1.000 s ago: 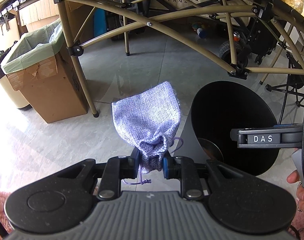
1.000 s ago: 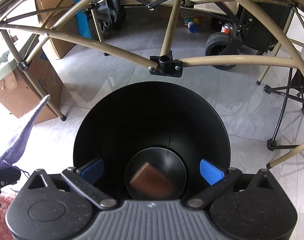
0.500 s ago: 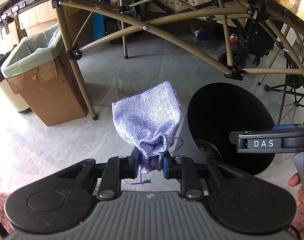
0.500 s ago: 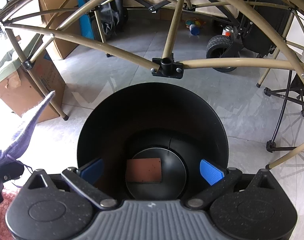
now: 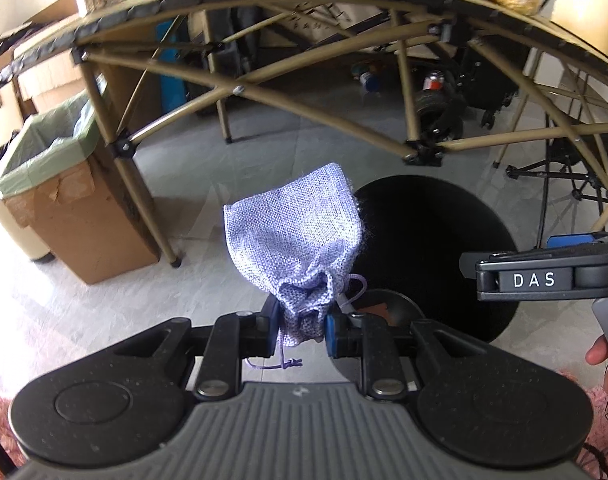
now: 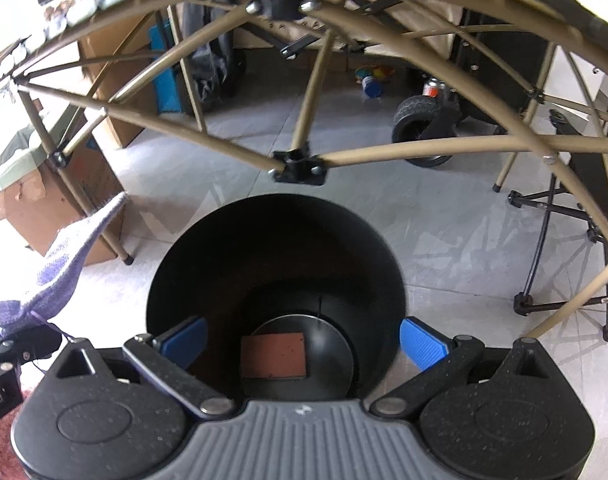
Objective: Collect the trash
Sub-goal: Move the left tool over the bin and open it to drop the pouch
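My left gripper [image 5: 301,330] is shut on the gathered neck of a lilac woven drawstring pouch [image 5: 294,240], which hangs in the air just left of a black round bin [image 5: 444,240]. The pouch [image 6: 60,268] also shows at the left edge of the right wrist view. My right gripper [image 6: 302,344] stands open above the mouth of the black bin [image 6: 276,264], nothing between its blue pads. A brown rectangular piece [image 6: 274,356] lies flat on the bin's bottom. In the left wrist view the right gripper's side [image 5: 540,278] reaches in from the right, with fingers of a hand below it.
A tan folding-table frame [image 5: 324,108] arches over the grey tile floor right behind the bin. A cardboard box lined with a green bag [image 5: 64,200] stands at the left. A wheeled cart [image 6: 424,136] and a black stand [image 6: 564,264] are at the back right.
Both grippers have risen and drawn back, so the bin and floor look farther off and the tabletop edge comes into view. The brown piece has settled flat in the bin. The pouch stays gripped.
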Action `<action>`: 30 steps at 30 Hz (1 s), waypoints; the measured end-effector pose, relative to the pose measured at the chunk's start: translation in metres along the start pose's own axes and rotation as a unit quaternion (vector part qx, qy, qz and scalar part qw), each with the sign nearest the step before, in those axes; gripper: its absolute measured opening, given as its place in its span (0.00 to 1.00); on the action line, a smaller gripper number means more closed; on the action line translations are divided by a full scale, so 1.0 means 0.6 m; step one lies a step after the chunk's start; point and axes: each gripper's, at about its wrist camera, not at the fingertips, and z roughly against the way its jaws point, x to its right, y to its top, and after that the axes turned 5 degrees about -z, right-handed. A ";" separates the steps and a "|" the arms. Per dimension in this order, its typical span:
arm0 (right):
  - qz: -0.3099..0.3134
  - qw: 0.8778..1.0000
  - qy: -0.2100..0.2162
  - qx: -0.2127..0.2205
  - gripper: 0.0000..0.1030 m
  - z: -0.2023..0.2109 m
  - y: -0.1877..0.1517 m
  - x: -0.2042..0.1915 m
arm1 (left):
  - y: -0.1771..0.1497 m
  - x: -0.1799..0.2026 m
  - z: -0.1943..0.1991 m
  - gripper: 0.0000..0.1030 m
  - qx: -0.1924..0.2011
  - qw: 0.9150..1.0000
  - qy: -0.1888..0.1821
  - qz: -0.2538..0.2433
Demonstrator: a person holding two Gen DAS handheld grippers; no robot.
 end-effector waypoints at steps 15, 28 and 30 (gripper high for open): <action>-0.088 0.995 -0.042 0.037 1.00 0.039 -0.012 0.125 | 0.025 0.095 -0.013 0.22 0.001 0.998 -0.028 -0.064; -0.132 0.987 -0.081 0.049 1.00 0.045 -0.017 0.182 | 0.058 0.156 -0.070 0.22 -0.045 0.994 -0.068 -0.072; -0.136 0.986 -0.085 0.051 1.00 0.046 -0.017 0.188 | 0.064 0.162 -0.081 0.22 -0.053 0.994 -0.073 -0.067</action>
